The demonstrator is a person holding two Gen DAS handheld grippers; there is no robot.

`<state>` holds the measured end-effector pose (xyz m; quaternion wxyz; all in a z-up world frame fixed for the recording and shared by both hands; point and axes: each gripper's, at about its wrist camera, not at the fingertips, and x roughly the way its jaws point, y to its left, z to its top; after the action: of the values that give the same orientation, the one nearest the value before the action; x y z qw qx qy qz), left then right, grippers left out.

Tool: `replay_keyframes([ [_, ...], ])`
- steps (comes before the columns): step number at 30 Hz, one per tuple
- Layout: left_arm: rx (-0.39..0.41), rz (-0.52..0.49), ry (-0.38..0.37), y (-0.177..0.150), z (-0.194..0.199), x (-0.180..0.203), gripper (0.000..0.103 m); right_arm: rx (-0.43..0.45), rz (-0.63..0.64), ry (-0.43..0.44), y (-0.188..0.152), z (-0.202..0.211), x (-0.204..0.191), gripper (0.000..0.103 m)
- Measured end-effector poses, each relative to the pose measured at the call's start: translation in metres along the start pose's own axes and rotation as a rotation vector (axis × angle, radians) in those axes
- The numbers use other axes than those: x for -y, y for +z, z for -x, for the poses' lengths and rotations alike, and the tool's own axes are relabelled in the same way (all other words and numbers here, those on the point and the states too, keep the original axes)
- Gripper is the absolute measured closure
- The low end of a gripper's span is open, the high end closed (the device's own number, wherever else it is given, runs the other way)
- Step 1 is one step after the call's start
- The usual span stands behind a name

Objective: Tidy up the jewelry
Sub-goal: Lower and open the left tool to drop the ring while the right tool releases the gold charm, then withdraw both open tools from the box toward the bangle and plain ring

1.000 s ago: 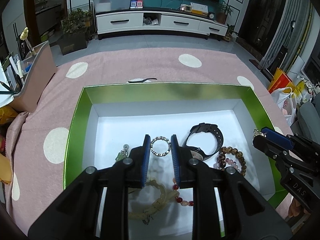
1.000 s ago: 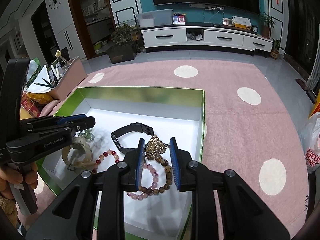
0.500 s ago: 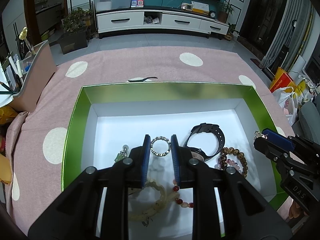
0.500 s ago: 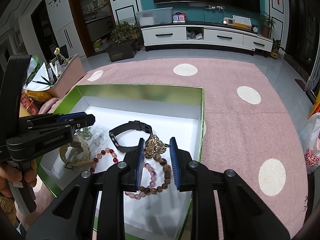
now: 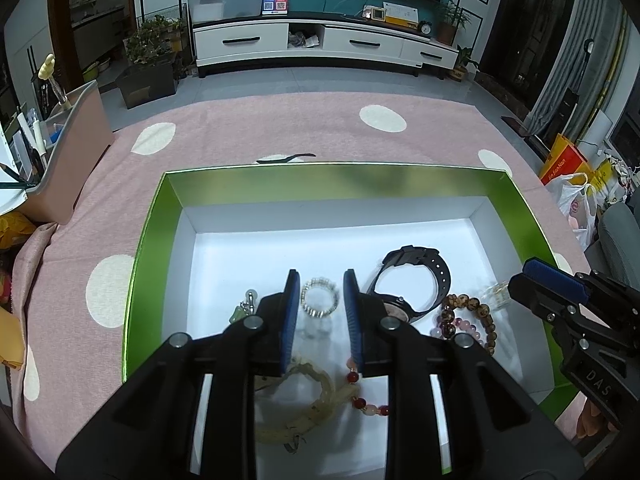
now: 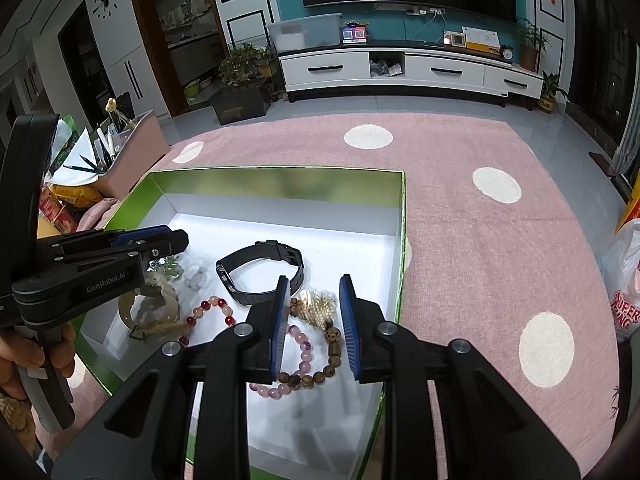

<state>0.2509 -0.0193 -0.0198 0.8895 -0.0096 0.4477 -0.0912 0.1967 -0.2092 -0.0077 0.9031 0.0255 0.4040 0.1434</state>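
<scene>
A green box (image 5: 148, 248) (image 6: 280, 170) with a white floor holds a black watch (image 5: 440, 272) (image 6: 260, 248), bead bracelets (image 5: 472, 312) (image 6: 304, 376), a red bead string (image 6: 208, 308) and a pale woven bangle (image 5: 308, 412). My left gripper (image 5: 320, 276) (image 6: 176, 242) hangs over the box with its jaws opening. A silver bead ring (image 5: 320, 298) (image 6: 198, 274) is blurred and loose between them, touching neither pad. A blurred gold ornament (image 6: 318, 308) (image 5: 496, 292) sits low between the jaws of my right gripper (image 6: 314, 280) (image 5: 520, 276). I cannot see whether the pads press on it.
The box lies on a pink rug with white dots (image 6: 480, 240). A pink bin of pens (image 5: 76, 152) (image 6: 136, 152) stands left of the box. Beyond the far rim lies a thin black clip (image 5: 288, 157), and plastic bags (image 5: 576, 196) are heaped at the right.
The silver ring has slipped lower between the left jaws, which stand slightly wider. The gold ornament has dropped a little from the right fingertips and is blurred. Neither hand has moved.
</scene>
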Motion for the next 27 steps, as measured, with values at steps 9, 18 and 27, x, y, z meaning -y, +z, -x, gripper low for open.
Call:
replay_keyframes([
  [9, 0.019, -0.003, -0.005, -0.002, 0.009, 0.004, 0.045, 0.029, -0.016, 0.013, -0.004, 0.015, 0.001, 0.067],
  [18, 0.055, -0.014, -0.004, -0.010, 0.041, 0.012, 0.023, 0.096, -0.052, 0.020, -0.014, 0.054, 0.003, 0.045],
  [27, 0.094, -0.010, 0.005, -0.030, 0.084, 0.015, 0.010, 0.126, -0.082, 0.034, -0.037, 0.092, 0.002, 0.036],
])
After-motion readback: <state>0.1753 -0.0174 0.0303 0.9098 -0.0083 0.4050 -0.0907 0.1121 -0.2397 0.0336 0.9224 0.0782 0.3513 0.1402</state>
